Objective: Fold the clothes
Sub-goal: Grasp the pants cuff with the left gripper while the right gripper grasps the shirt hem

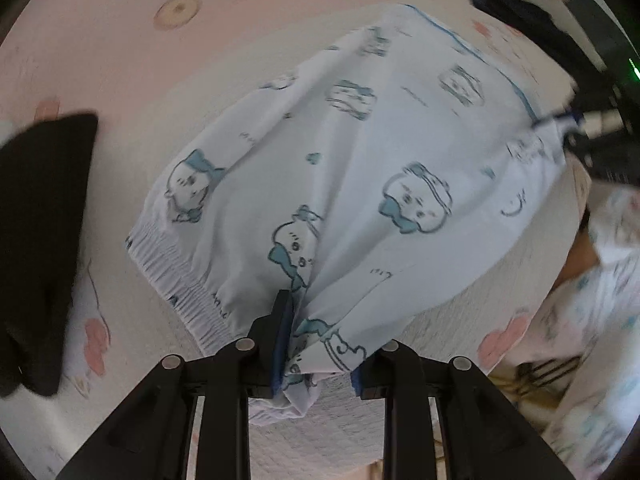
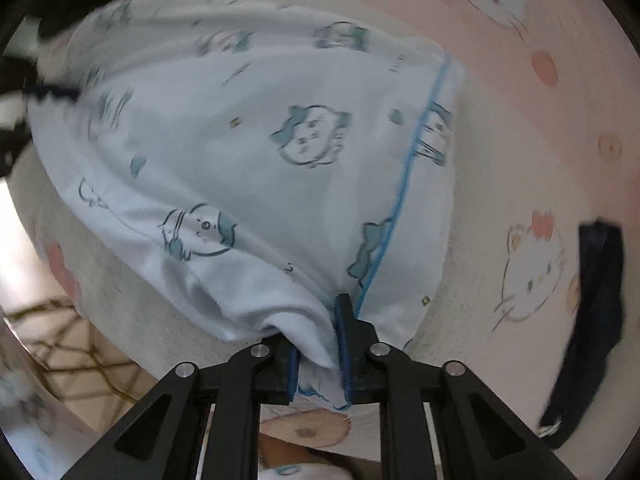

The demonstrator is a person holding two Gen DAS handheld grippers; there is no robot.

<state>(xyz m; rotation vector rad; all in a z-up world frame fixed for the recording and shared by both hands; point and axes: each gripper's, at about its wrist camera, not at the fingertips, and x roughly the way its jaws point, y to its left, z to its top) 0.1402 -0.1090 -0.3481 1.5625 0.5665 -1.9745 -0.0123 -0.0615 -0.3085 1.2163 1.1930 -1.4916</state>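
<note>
Both tongs — left (image 1: 316,344), right (image 2: 320,354) — clamp the garment (image 1: 360,184).

The white cotton garment with blue cartoon animal prints (image 1: 360,168) hangs stretched in the air above the pink bed cover, lifted at two places on its near edge. One end has a gathered elastic waistband (image 1: 176,276), which hangs lower. A thin blue piping line (image 2: 416,184) runs along the other side. The cloth sags in soft folds between the two lifted points and is bunched where it is pinched.
</note>
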